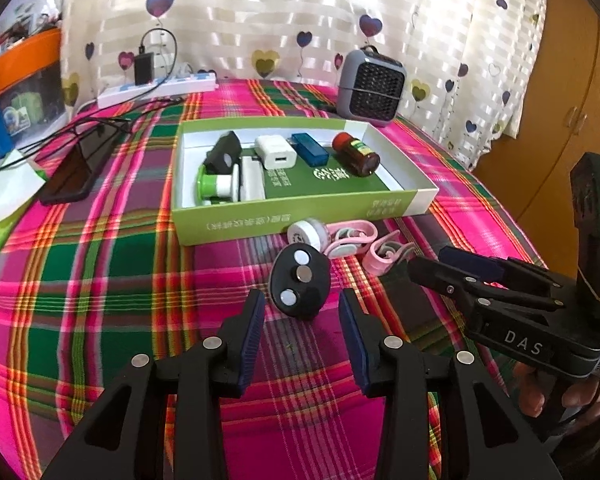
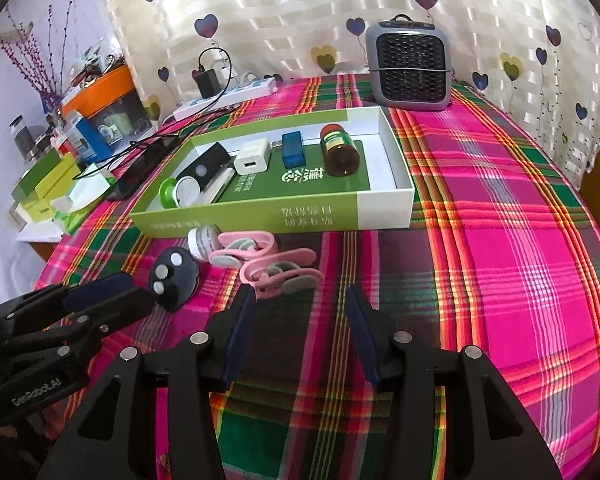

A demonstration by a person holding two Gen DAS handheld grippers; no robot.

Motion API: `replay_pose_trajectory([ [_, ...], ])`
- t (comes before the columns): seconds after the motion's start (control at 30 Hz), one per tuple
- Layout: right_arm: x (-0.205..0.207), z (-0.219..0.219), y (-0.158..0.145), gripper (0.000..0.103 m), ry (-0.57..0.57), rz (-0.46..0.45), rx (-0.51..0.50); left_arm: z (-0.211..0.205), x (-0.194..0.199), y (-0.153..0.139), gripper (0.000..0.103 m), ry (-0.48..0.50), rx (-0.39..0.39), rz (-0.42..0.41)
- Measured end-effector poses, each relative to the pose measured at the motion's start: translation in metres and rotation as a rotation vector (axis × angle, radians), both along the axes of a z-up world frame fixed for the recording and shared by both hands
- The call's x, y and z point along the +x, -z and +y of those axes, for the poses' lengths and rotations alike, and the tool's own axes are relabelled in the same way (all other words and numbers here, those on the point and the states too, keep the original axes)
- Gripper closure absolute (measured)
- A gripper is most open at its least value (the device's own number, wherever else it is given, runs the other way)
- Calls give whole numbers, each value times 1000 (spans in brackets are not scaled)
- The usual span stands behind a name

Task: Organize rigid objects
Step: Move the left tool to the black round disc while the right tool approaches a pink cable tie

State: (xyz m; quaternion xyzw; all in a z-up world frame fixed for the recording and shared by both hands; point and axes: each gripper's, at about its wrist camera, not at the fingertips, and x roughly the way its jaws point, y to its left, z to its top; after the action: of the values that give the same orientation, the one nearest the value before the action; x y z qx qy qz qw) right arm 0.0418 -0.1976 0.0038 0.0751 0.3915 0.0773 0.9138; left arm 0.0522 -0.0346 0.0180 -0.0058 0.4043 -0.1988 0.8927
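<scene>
Both grippers hover with fingers wide and empty: the left gripper [image 1: 302, 304] over the black fob [image 1: 300, 284], the right gripper [image 2: 300, 300] by the pink clips [image 2: 276, 272], near the tabletop's [image 2: 500, 240] front edge.

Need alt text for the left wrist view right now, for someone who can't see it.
The open left gripper points at a black key fob on a plaid tablecloth, nothing held. Beyond lie a white jar and pink clips, before a green box holding small items. The right gripper reaches in from the right.
</scene>
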Motion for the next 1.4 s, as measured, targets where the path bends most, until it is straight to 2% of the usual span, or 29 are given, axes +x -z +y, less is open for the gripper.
replay_pose_trajectory([
  [0.5, 5, 1, 3, 55, -12, 21, 0, -9, 25, 6, 65, 10, 4, 27],
  [0.83, 20, 2, 3, 55, -45, 21, 57, -1, 32, 10, 65, 13, -63, 65],
  [0.97, 25, 5, 3, 54, -51, 29, 46, -5, 35, 14, 65, 29, -64, 89],
  [1.07, 28, 6, 4, 50, -42, 36, 43, -4, 36, 14, 65, 27, -71, 92],
  [1.4, 34, 13, 2, 49, -25, 35, 2, 3, 34, 13, 65, -1, -69, 83],
])
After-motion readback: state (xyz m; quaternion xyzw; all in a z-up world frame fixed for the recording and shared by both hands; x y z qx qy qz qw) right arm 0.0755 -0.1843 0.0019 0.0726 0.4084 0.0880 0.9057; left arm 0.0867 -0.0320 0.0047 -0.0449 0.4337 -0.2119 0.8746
